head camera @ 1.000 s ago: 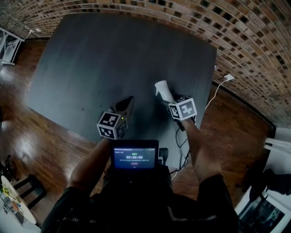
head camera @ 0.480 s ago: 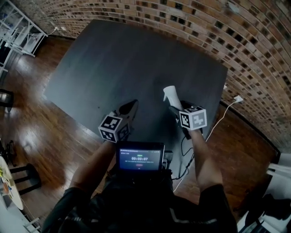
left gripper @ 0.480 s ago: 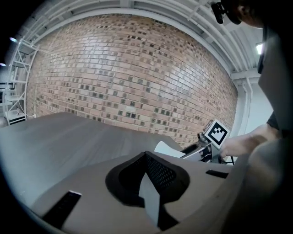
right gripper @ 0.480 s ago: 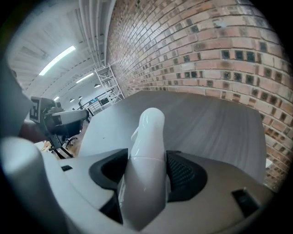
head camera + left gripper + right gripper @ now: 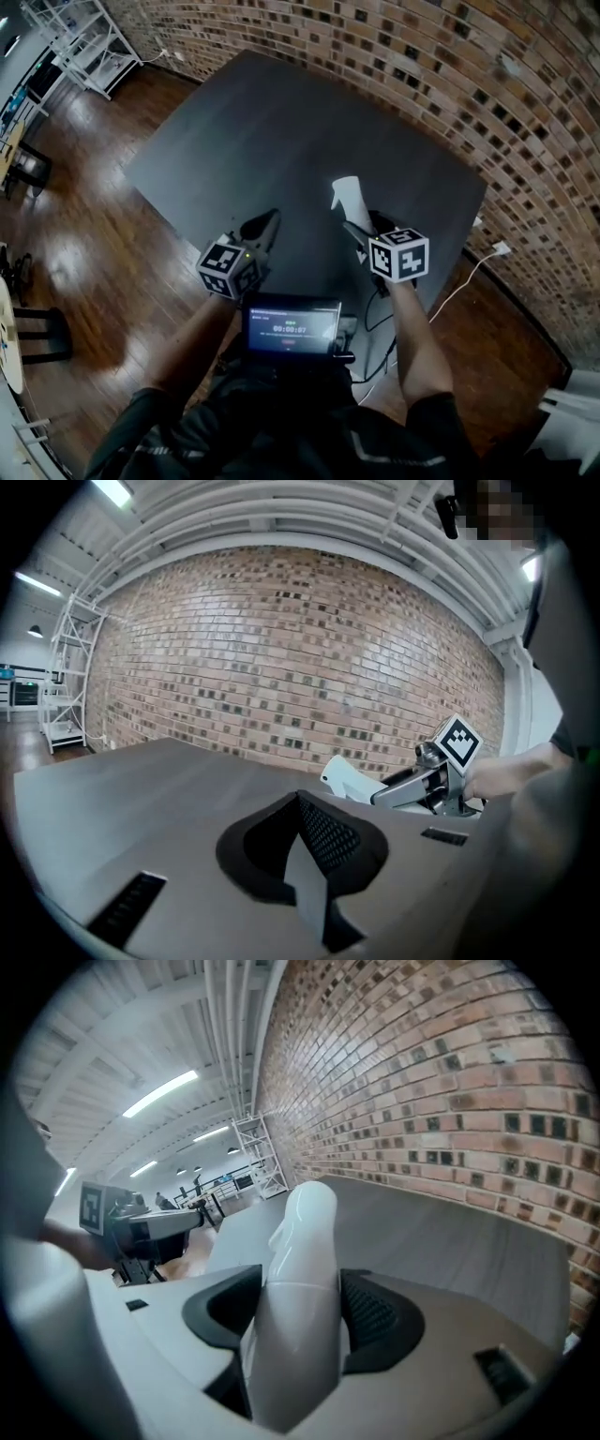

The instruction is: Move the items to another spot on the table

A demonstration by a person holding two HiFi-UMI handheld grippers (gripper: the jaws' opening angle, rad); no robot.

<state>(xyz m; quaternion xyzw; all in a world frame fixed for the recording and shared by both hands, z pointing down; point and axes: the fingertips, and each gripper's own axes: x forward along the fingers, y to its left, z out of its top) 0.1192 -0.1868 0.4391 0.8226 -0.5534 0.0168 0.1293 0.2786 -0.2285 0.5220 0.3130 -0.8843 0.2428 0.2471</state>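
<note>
Transport of the white bottle [image 5: 348, 195], pinched by the right hand-held gripper [image 5: 359, 225] at centre-right of the frame over the table [image 5: 281, 122], likely calls for firm, level carriage; the left hand-held gripper [image 5: 262, 226] is pressed together, empty.

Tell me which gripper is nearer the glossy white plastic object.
Right. The right gripper has the glossy white plastic object clamped between its jaws; the left gripper hangs to the object's left, clear of it, jaws together.
</note>
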